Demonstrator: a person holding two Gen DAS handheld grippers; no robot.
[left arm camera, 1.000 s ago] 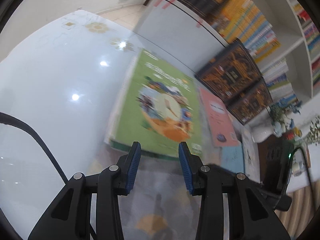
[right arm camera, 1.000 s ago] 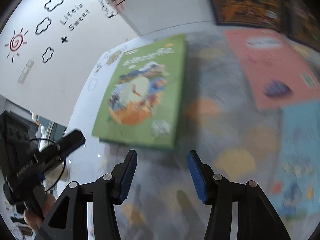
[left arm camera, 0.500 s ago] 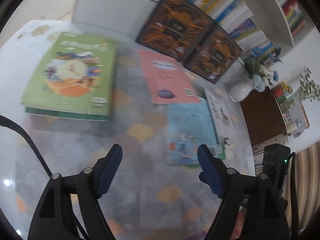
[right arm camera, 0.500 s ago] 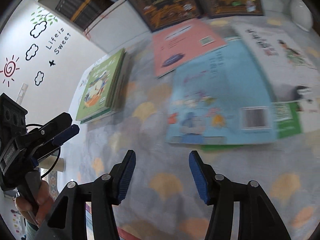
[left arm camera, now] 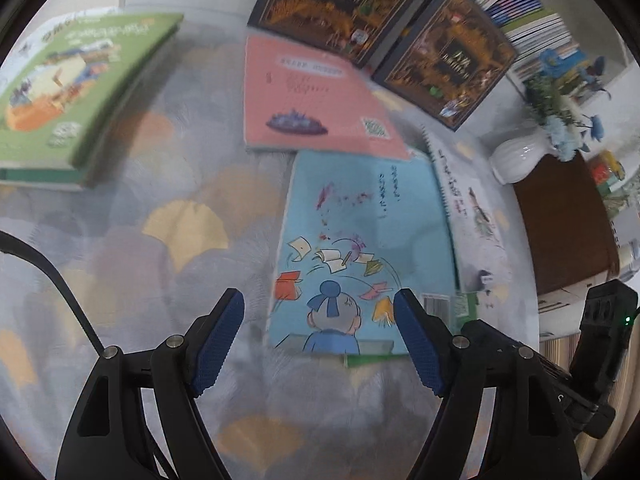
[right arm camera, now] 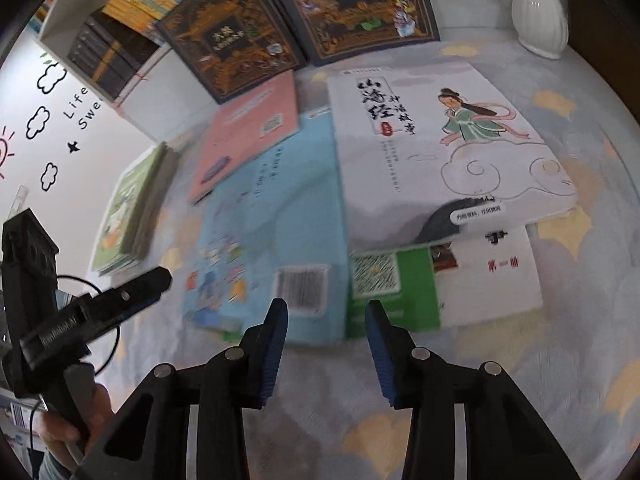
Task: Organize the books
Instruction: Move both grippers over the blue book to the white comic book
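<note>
We find the right gripper [right arm camera: 326,320] above the near edges of the blue book [right arm camera: 276,232] and the green-and-white book [right arm camera: 440,280], its jaws closing on empty air; no book is between the pads. The left gripper [left arm camera: 318,328] stands wide apart over the blue book's [left arm camera: 368,248] near edge, also empty.

Risks, as we judge them: the books overlap. The blue book lies on the green-and-white one, the white illustrated book [right arm camera: 448,140] covers both, and the pink book [right arm camera: 248,132] sits on the blue book's far end. A pinch at the near edge could catch two covers at once, or lift one cover and let the pages fan open. Dragging the blue book out may carry the pink and white ones along. The patterned cloth [right arm camera: 480,392] beneath could bunch into the jaws (it looks soft).

The green stack [right arm camera: 132,216] lies well apart to the left; two dark ornate books [right arm camera: 320,12] lean at the back, a white vase [right arm camera: 540,12] beside them.

Legible writing: large Chinese characters on the white book, red characters on the green-and-white one, barcodes and QR codes, and wall lettering [right arm camera: 82,108] reading partly "Life" and "Swe". The rest is too blurred.
</note>
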